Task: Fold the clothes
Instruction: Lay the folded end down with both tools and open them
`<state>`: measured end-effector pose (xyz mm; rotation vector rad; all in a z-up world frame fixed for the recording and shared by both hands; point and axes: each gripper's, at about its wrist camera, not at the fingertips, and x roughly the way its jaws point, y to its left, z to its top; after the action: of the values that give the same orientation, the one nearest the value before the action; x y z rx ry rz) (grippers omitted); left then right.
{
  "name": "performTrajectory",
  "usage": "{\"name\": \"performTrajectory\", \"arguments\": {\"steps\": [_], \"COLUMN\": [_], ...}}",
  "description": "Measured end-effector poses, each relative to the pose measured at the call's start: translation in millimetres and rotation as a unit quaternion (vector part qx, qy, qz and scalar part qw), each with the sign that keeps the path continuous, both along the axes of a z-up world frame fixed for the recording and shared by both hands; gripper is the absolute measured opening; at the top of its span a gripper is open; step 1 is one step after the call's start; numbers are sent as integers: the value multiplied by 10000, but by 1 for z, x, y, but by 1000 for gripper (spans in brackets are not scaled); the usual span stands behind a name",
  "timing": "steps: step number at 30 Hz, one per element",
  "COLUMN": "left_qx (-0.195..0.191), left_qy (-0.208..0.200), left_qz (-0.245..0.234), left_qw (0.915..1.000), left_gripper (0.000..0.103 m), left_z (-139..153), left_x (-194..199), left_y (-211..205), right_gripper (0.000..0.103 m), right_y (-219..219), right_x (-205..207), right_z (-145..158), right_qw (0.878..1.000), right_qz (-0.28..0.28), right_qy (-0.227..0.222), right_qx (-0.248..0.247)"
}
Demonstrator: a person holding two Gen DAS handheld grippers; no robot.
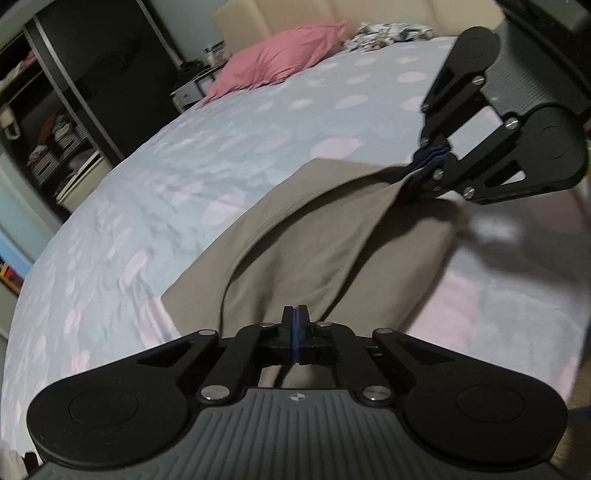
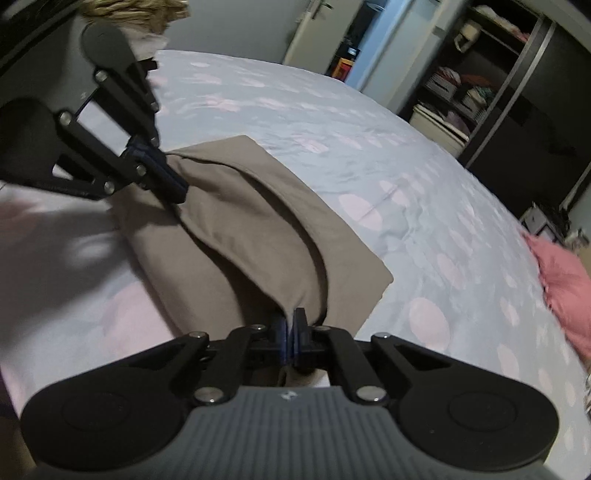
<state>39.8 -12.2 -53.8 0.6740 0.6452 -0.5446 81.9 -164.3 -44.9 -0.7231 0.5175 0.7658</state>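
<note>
A taupe garment (image 1: 295, 236) (image 2: 240, 221) lies partly folded on the bed, its upper layer lifted between the two grippers. My left gripper (image 1: 295, 314) is shut on one corner of the lifted layer at the bottom of the left wrist view; it shows again at the upper left of the right wrist view (image 2: 173, 184). My right gripper (image 2: 290, 317) is shut on the other corner, and appears at the right of the left wrist view (image 1: 424, 173). The held edge sags in a curve between them above the lower layer.
The bed (image 1: 184, 155) (image 2: 406, 147) has a pale blue cover with pink dots. A pink pillow (image 1: 280, 55) (image 2: 565, 269) and a patterned cloth (image 1: 388, 31) lie by the headboard. A dark wardrobe with shelves (image 1: 55, 122) (image 2: 480, 74) stands beside the bed.
</note>
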Motion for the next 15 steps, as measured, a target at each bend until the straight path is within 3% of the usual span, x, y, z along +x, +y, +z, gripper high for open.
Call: {"name": "performTrajectory", "arguments": {"steps": [5, 9, 15], "left_qx": [267, 345, 260], "left_qy": [89, 172, -74], "left_qz": [-273, -80, 77], "left_qw": [9992, 9992, 9996], "left_gripper": [0, 0, 0], "left_z": [-8, -18, -5], "left_x": [-9, -4, -9], "left_y": [-8, -2, 5], "right_gripper": [4, 4, 9], "right_y": [0, 2, 4], "right_x": [-13, -16, -24], "right_z": [-10, -25, -25], "right_qw": [9985, 9963, 9943], "right_qz": [289, 372, 442], "right_qy": [-173, -240, -354], "right_qx": [-442, -742, -908]}}
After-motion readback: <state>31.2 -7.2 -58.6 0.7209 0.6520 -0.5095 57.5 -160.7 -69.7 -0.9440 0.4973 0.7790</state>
